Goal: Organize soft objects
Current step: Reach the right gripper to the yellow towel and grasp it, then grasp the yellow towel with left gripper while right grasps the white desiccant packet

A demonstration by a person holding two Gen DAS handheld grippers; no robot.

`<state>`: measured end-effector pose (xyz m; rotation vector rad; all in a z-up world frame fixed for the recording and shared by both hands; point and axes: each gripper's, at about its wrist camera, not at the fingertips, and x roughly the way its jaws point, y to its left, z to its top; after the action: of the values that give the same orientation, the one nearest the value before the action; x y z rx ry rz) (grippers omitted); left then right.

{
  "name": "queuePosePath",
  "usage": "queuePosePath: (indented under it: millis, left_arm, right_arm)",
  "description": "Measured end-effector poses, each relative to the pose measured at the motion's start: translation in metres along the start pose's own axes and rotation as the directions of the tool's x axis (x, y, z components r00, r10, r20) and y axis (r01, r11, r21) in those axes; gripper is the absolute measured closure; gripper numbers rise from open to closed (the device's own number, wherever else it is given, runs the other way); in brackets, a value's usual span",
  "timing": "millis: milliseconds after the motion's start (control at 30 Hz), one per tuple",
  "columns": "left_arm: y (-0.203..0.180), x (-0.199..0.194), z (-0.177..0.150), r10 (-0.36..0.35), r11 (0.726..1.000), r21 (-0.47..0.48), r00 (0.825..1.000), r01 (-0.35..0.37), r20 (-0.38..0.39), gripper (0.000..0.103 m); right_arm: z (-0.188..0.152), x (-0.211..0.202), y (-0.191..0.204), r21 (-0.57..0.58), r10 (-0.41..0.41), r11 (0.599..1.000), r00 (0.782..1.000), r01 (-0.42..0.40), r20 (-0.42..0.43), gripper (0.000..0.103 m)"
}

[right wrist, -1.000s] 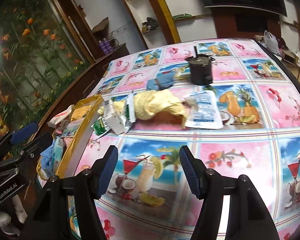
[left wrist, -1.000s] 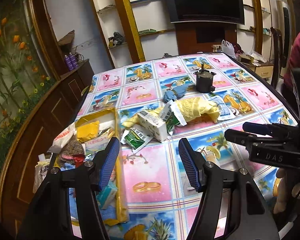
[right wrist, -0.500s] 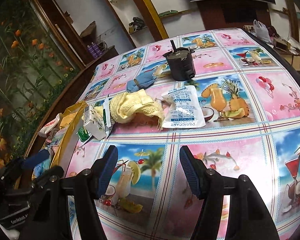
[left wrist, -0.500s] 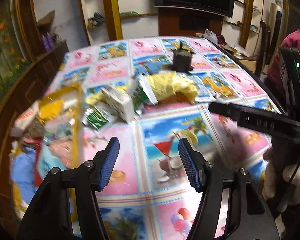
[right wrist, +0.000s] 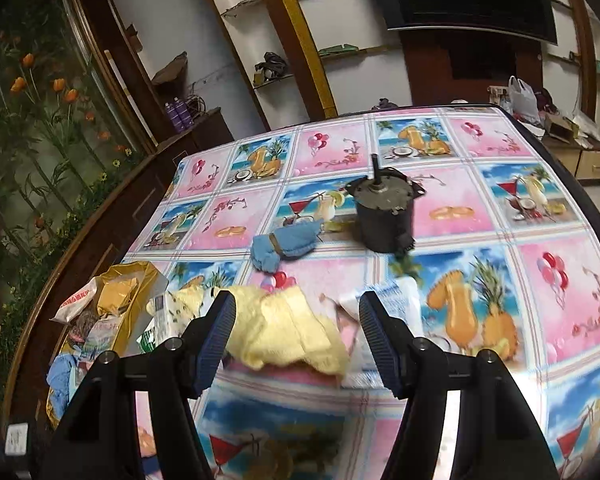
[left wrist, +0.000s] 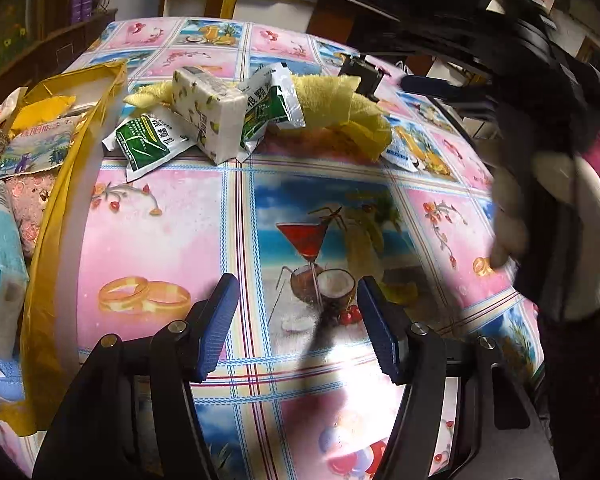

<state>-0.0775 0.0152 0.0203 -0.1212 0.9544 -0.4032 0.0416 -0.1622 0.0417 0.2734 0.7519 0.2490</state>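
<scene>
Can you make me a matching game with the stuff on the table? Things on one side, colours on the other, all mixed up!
Things:
1. towel
2. rolled cloth
3. motor can
4. storage box

Colours:
A. black
B. gold
C. pale yellow
D. blue

Pairs: 1-C, 2-D, 3-A, 4-B

Bonus: both tongs, left and right, are open and hold nothing.
</scene>
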Motion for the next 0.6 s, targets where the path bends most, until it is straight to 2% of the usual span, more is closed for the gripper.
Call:
queuePosePath:
  millis: [67, 133, 233, 267, 333, 367, 433, 500, 533, 600]
  left_arm:
    - [0.002, -0.001, 0.000, -0.021, 1.000, -0.014, 1.000, 0.021, 0.007, 0.039]
    - [0.010, -0.003, 0.000, -0.071, 0.996, -0.051, 0.997, 0.072, 0.021, 0.038]
    - [0.022, -0.005, 0.001, -0.109, 0.987, -0.112, 0.993, 0.115, 0.051, 0.038]
    - [0.025, -0.006, 0.002, -0.110, 0.985, -0.126, 0.992, 0.116, 0.060, 0.038]
    - [0.026, -0.006, 0.003, -0.114, 0.983, -0.134, 0.991, 0.122, 0.064, 0.038]
    - [0.026, -0.006, 0.004, -0.116, 0.983, -0.135, 0.991, 0.124, 0.064, 0.037]
    - [0.022, -0.006, 0.003, -0.117, 0.986, -0.111, 0.992, 0.122, 0.050, 0.034]
    - [0.013, -0.005, 0.002, -0.108, 0.992, -0.061, 0.993, 0.110, 0.039, 0.030]
    - [0.012, -0.004, 0.002, -0.101, 0.993, -0.055, 0.994, 0.103, 0.036, 0.030]
    - [0.017, -0.004, 0.001, -0.120, 0.989, -0.079, 0.992, 0.124, 0.045, 0.030]
  right_arm:
    - [0.011, 0.028, 0.008, -0.009, 0.000, 1.000, 0.997, 0.000, -0.071, 0.039]
    - [0.012, 0.052, 0.013, -0.009, 0.014, 1.000, 0.990, -0.015, -0.140, 0.039]
    - [-0.009, 0.071, 0.027, -0.082, 0.068, 0.992, 0.957, -0.094, -0.283, 0.041]
    - [-0.021, 0.069, 0.032, -0.109, 0.084, 0.986, 0.945, -0.124, -0.317, 0.047]
    - [-0.048, 0.058, 0.040, -0.166, 0.103, 0.970, 0.919, -0.177, -0.381, 0.053]
    - [-0.060, 0.046, 0.043, -0.200, 0.113, 0.959, 0.916, -0.203, -0.386, 0.053]
    - [-0.081, 0.023, 0.043, -0.213, 0.152, 0.941, 0.891, -0.263, -0.428, 0.053]
    - [-0.089, -0.005, 0.033, -0.185, 0.217, 0.931, 0.886, -0.314, -0.409, 0.054]
    - [-0.091, -0.015, 0.024, -0.149, 0.256, 0.927, 0.871, -0.344, -0.420, 0.054]
    - [-0.092, -0.031, 0.005, -0.084, 0.303, 0.927, 0.860, -0.366, -0.410, 0.053]
